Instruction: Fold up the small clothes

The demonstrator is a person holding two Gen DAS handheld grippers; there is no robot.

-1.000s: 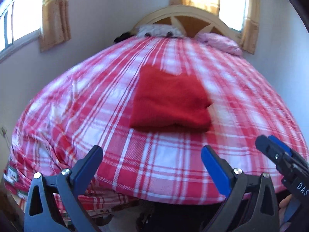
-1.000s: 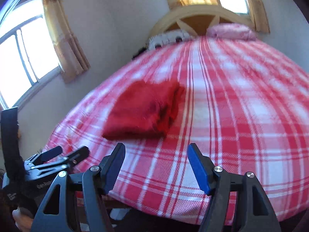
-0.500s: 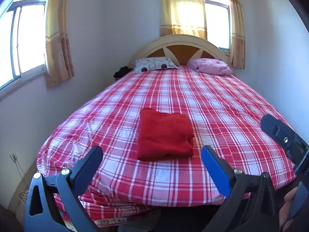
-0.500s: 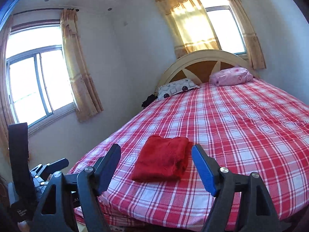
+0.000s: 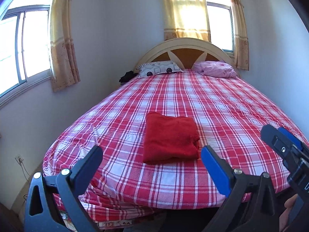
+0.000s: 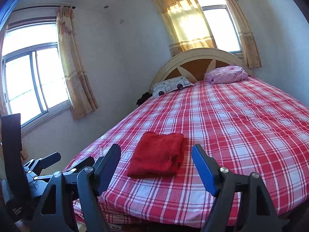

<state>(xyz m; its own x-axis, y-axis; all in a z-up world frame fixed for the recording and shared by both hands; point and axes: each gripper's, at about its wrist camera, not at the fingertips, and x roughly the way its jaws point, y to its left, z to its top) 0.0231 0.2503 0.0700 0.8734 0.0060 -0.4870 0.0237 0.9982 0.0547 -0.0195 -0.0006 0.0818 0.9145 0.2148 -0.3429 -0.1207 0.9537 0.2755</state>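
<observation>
The red folded cloth (image 5: pixel 171 139) lies flat near the foot of the checked bed (image 5: pixel 222 104) — a neat square. My left fingers (image 5: pixel 152 161) and right fingers (image 6: pixel 155 167) are spread wide, holding nothing — pulled back because the folding looks done.

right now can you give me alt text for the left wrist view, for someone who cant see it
A folded red garment lies flat on a bed with a red and white checked sheet. The open left gripper frames it from the foot of the bed, holding nothing. Two pillows rest by an arched headboard under curtained windows.
</observation>
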